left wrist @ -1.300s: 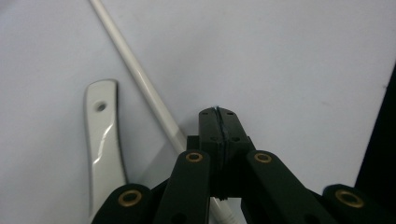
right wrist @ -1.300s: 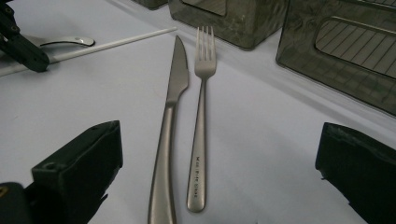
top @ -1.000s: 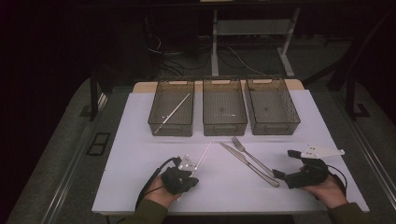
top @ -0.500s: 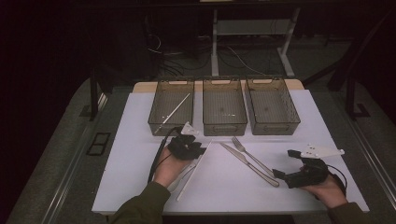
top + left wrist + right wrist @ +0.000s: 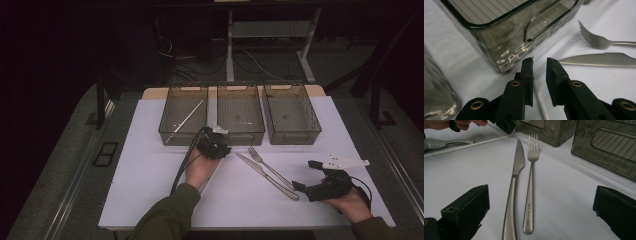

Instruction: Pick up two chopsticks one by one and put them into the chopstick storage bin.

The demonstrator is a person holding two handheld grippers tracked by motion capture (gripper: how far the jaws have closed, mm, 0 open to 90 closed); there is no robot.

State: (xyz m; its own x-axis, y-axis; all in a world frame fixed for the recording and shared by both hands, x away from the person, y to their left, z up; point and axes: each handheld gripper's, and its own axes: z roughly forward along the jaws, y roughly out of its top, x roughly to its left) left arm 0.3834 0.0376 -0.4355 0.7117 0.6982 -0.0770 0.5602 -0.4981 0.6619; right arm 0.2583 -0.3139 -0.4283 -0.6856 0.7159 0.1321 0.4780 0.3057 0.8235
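My left gripper (image 5: 216, 143) hovers low at the front of the left tray (image 5: 166, 131) and the middle tray (image 5: 240, 136). In the left gripper view its jaws (image 5: 539, 61) stand a narrow gap apart. They have just been closing, and a white chopstick (image 5: 541, 100) lies between them without the pads pressing on it. A knife (image 5: 260, 172) and a fork (image 5: 260, 159) lie side by side on the white table. My right gripper (image 5: 305, 175) rests near their handles, jaws wide open (image 5: 541, 191) and holding nothing.
A second chopstick (image 5: 187, 120) lies in the left tray. The right tray (image 5: 295, 136) stands beside the middle one. A spoon (image 5: 439, 143) lies by the left hand. A cable trails from the left gripper along the forearm.
The left hand has travelled from the table's front toward the trays. The white chopstick now lies along under the hand. The right gripper has stayed put.
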